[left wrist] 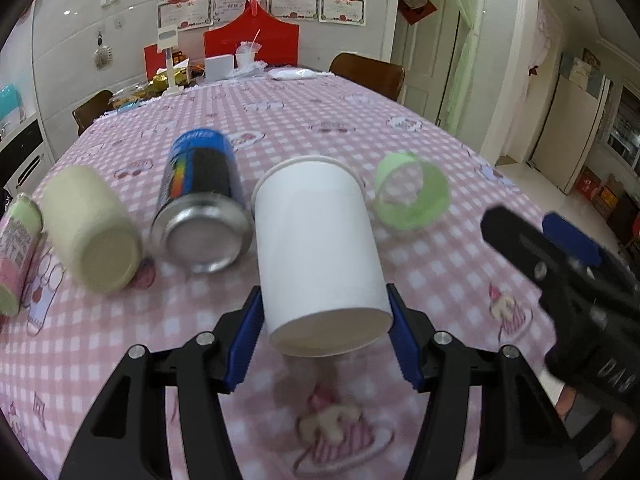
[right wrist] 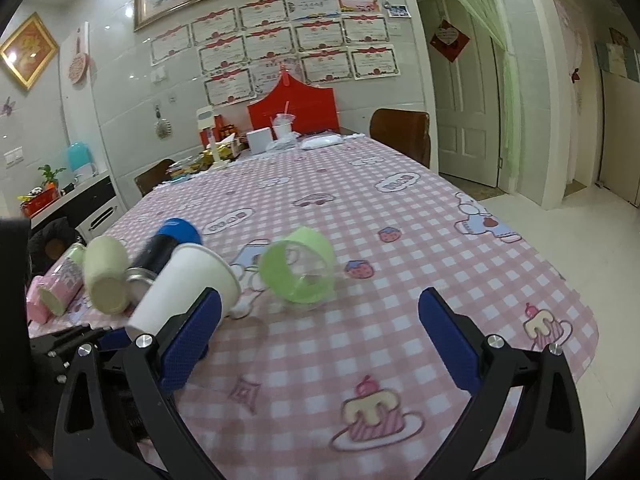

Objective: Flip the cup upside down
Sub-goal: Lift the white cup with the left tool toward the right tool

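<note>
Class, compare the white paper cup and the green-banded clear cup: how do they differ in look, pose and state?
The white paper cup is opaque; the green-banded clear cup is see-through. The paper cup is held tilted between the left gripper fingers, while the green-banded cup lies loose on the tablecloth, ungripped. Both are off upright.

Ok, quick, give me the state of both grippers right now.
Left gripper: jaws closed on the white paper cup, near its base, cup tilted above the table.
Right gripper: jaws open, holding nothing.

Black grippers [left wrist: 326, 332], seemingly ribbed blue pads [left wrist: 244, 340]
</note>
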The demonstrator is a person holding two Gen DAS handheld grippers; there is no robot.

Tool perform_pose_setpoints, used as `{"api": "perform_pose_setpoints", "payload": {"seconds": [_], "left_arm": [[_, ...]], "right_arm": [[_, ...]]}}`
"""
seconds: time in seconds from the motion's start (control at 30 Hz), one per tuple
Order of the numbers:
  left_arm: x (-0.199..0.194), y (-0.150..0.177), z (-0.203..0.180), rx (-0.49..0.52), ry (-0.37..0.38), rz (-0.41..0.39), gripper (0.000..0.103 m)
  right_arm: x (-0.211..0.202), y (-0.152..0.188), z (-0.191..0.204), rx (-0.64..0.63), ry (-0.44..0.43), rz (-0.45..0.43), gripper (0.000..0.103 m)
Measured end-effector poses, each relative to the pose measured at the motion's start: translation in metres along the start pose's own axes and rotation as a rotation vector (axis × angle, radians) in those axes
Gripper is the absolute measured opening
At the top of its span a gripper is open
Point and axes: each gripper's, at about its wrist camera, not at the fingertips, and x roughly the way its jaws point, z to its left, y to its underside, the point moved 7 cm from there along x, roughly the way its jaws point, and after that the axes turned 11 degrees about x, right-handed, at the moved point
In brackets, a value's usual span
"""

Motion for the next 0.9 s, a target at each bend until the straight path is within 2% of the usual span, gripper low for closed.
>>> {"api": "perform_pose_setpoints", "payload": {"seconds": [0.1, 0.4, 0.53, 0.67, 0.73, 0.9], "left_arm": [[-0.012, 0.012, 0.002, -0.004, 0.023, -0.003, 0.057], [-0.045, 0.038, 0.018, -0.023, 0.024, -0.031, 0.057], [-0.050, 0.045, 0.026, -0.051, 0.049, -0.032, 0.057], [-0.052, 0.048, 0.027, -0.036, 0.064, -0.036, 0.058], [-0.054, 0.049, 0.028, -0.032, 0.061, -0.038, 0.068], [-0.062, 0.050, 0.038, -0.047, 0.057, -0.058, 0.070]], "right_arm": [[-0.004, 0.005, 0.014, -0.016, -0.013, 0.018, 0.095], [-0.012, 0.023, 0.051, -0.057, -0.050, 0.061, 0.095], [-0.011, 0.029, 0.064, -0.067, -0.063, 0.085, 0.095], [-0.008, 0.034, 0.071, -0.075, -0.071, 0.108, 0.095], [-0.007, 0.035, 0.075, -0.079, -0.076, 0.113, 0.095], [-0.006, 0.034, 0.082, -0.063, -0.101, 0.132, 0.095]]}}
